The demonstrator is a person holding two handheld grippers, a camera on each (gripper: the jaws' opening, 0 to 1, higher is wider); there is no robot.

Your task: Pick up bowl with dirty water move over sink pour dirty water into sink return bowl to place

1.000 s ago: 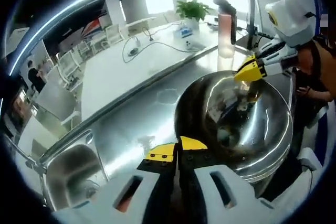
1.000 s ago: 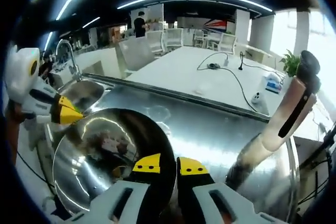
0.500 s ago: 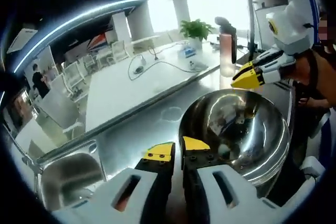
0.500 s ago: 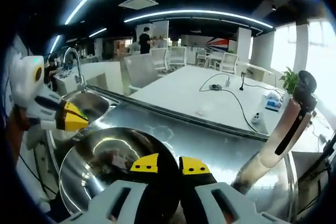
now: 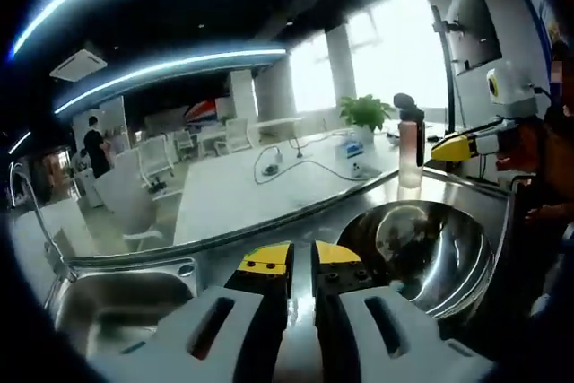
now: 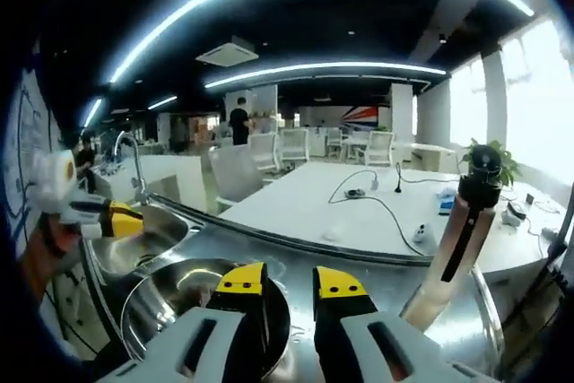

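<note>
— Where are we looking from in the left gripper view?
— From just behind our left gripper [image 5: 301, 262], low over the steel counter [image 5: 287, 230], with the sink [image 5: 117, 298] near on the left and the bowl [image 5: 421, 253] close on the right.
— And the right gripper view?
— Behind our right gripper [image 6: 291, 284], facing across the same counter [image 6: 359, 262]; here the bowl [image 6: 193, 307] lies near left and the sink [image 6: 148, 239] beyond it, under the faucet [image 6: 130, 163].
— What do we share?
— Bowl, sink, the pink bottle [image 5: 410, 145] [image 6: 453, 239], the far white table [image 5: 260, 190] [image 6: 359, 208], and each view catches the other gripper [image 5: 471, 145] [image 6: 103, 217].
</note>
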